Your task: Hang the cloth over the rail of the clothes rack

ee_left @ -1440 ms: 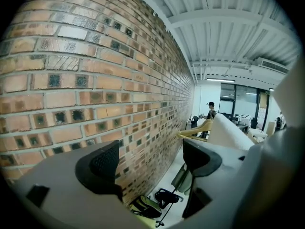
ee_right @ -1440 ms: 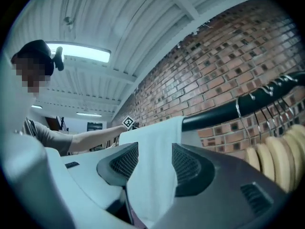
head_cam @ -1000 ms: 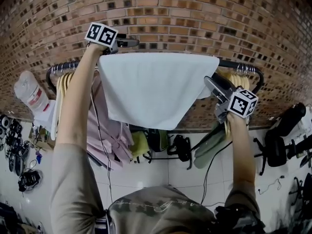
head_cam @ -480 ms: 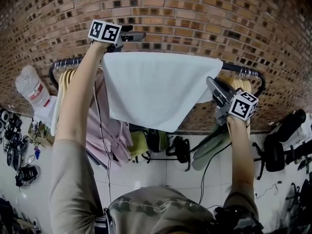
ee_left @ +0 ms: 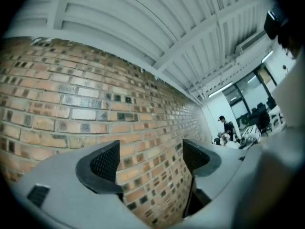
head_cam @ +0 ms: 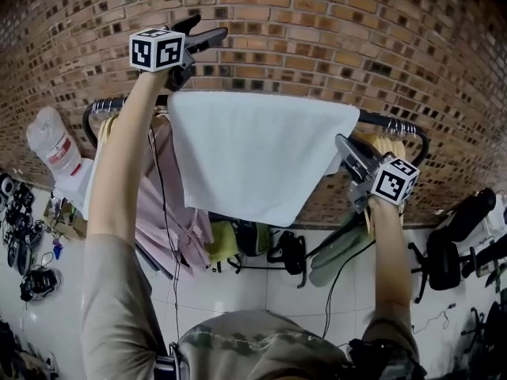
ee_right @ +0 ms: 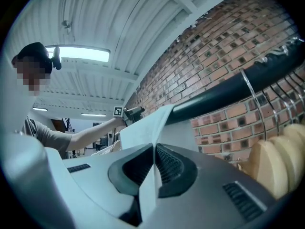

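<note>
A brick wall (head_cam: 317, 22) fills the background, with a white tiled floor (head_cam: 238, 291) far below it. In front of the wall runs the black rail (head_cam: 380, 119) of a clothes rack, curving down at both ends. The white cloth (head_cam: 253, 149) is draped over the middle of the rail, its front half hanging down flat with the lower edge slanting to a point on the right. Wooden hangers (head_cam: 388, 145) crowd the rail at its right end, and more hang at the left end, where a pink garment (head_cam: 170, 204) hangs just beside the cloth and partly behind it.

The left tongs (head_cam: 207, 32) are held above the rail's left part, clear of the cloth's top left corner and pointing towards the wall. Their jaws stand apart, and the left gripper view shows only brickwork between them.

The right tongs (head_cam: 342, 142) are at the cloth's right edge, just below the rail and next to the hangers. Their jaws have just been closing with the cloth between them, and the right gripper view shows them pressed together on a thin fold of its edge, which rises from the pads up to the rail.

Bags (head_cam: 253, 236) lie on the floor beneath the rack, and dark office chairs (head_cam: 459, 236) stand to the right.
</note>
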`<state>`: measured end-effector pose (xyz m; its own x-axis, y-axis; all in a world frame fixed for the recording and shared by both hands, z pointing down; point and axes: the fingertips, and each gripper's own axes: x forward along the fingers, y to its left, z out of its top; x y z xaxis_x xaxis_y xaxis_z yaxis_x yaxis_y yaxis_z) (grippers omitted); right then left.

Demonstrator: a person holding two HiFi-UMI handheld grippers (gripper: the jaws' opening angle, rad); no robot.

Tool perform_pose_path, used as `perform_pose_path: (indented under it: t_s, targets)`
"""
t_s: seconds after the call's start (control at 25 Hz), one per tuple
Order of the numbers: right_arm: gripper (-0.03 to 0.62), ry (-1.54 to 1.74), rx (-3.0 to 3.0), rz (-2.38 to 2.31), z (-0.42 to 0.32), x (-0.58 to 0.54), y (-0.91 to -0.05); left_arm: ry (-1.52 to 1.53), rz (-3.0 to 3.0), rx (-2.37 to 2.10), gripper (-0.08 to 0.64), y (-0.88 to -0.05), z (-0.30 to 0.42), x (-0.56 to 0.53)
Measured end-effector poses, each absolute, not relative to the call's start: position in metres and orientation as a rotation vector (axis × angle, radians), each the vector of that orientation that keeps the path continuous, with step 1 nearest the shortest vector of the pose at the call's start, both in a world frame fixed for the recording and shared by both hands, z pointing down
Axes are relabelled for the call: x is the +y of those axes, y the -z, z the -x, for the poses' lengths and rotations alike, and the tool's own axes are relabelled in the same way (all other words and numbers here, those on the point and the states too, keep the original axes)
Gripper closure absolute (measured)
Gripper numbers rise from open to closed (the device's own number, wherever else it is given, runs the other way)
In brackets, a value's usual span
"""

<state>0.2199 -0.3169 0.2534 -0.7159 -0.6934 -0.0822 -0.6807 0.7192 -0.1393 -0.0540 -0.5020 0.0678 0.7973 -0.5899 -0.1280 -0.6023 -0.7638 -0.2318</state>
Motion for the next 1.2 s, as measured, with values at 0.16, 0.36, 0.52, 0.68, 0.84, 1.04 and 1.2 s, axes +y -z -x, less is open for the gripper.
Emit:
perform_pose_path:
  t_s: [0.16, 0.36, 0.52, 0.68, 0.84, 1.04, 1.2]
  targets:
    - [0.568, 0.173, 2.774, 1.109, -0.223, -0.322, -0.251, -0.247, 2.847, 0.781, 0.144, -0.034, 0.064, -0.447]
    - [0.568, 0.168, 2.781, 1.067, -0.220, -0.324, -0.247, -0.185, 2.694, 0.834, 0.144, -0.066, 0.096, -0.370]
    - [0.569, 0.159, 2.786, 1.046, -0.219, -0.322, -0.245, -0.128, 2.704, 0.899, 0.144, -0.142, 0.119, -0.333]
    - [0.569, 0.153, 2.794, 1.041, -0.219, -0.321, -0.243, 0.102, 2.668, 1.070, 0.146, -0.229, 0.139, -0.337]
    - [0.569, 0.149, 2.797, 1.064, -0.220, -0.320, -0.243, 0.209, 2.637, 1.132, 0.147, -0.266, 0.152, -0.348]
    - [0.568, 0.141, 2.787, 1.074, -0.220, -0.316, -0.240, 0.120, 2.773, 1.018, 0.149, -0.259, 0.135, -0.345]
    - [0.569, 0.149, 2.789, 1.080, -0.215, -0.314, -0.242, 0.117, 2.869, 0.974, 0.150, -0.267, 0.126, -0.346]
